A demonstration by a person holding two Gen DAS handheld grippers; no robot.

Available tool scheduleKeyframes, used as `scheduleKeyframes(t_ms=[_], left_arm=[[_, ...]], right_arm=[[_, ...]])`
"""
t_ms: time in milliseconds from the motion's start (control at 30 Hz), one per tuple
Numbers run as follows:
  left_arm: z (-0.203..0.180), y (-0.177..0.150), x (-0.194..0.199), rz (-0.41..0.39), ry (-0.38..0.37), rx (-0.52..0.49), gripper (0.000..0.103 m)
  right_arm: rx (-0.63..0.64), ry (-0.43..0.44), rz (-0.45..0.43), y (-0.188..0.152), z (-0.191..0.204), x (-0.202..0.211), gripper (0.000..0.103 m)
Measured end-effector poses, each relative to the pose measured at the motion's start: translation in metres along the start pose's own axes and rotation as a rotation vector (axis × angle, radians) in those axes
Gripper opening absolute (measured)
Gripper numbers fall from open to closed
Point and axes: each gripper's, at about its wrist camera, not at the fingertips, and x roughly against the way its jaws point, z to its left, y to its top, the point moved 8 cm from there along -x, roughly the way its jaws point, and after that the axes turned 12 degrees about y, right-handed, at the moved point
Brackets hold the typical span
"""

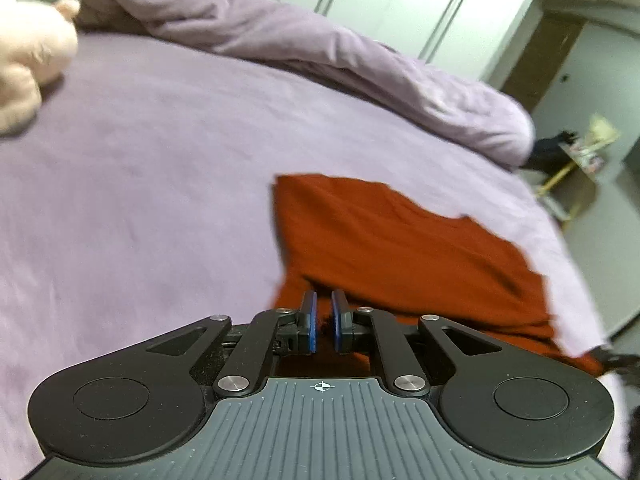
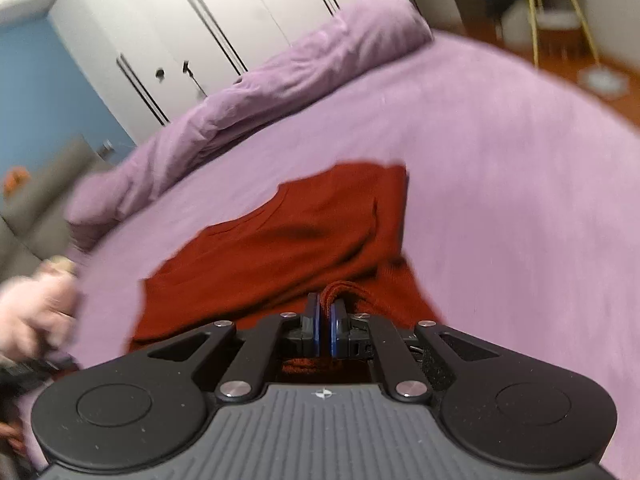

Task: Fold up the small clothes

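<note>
**Red garment pinched on a lilac bed**

One rust-red garment (image 1: 400,248), spread partly folded across one lilac bed sheet (image 1: 140,184). Right gripper (image 2: 325,312) low over its near edge, jaws nearly closed, pinching a bunched fold. Left gripper (image 1: 324,308) low at the near edge too, jaws a narrow slit apart, grip unclear. One rumpled lilac duvet (image 1: 320,48) behind; one pink plush toy (image 1: 28,52) well apart.

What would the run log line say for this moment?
right gripper: jaws shut on red garment | left gripper: jaws narrowly apart over garment, grip unclear | on purple bed sheet
</note>
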Motion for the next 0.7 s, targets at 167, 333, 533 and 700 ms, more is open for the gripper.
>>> scheduleKeyframes(t_ms=[167,333,533,700], left_arm=[[-0.003,-0.014,-0.021,0.046,-0.037,-0.118,0.054],[-0.008,-0.045,-0.046,0.111,0.008,-0.277,0.055],[-0.007,-0.052,-0.047,0.111,-0.027,-0.277,0.047],[-0.004,-0.049,-0.045,0.104,-0.032,-0.293,0.027]], right_arm=[[0.170,-0.084,0.029,0.003,0.000,-0.023,0.037],[0.350,-0.127,0.153,-0.018,-0.009,-0.044,0.039],[0.420,-0.115,0.202,-0.028,-0.015,-0.061,0.033],[0.437,-0.072,0.225,-0.030,-0.009,-0.070,0.006]])
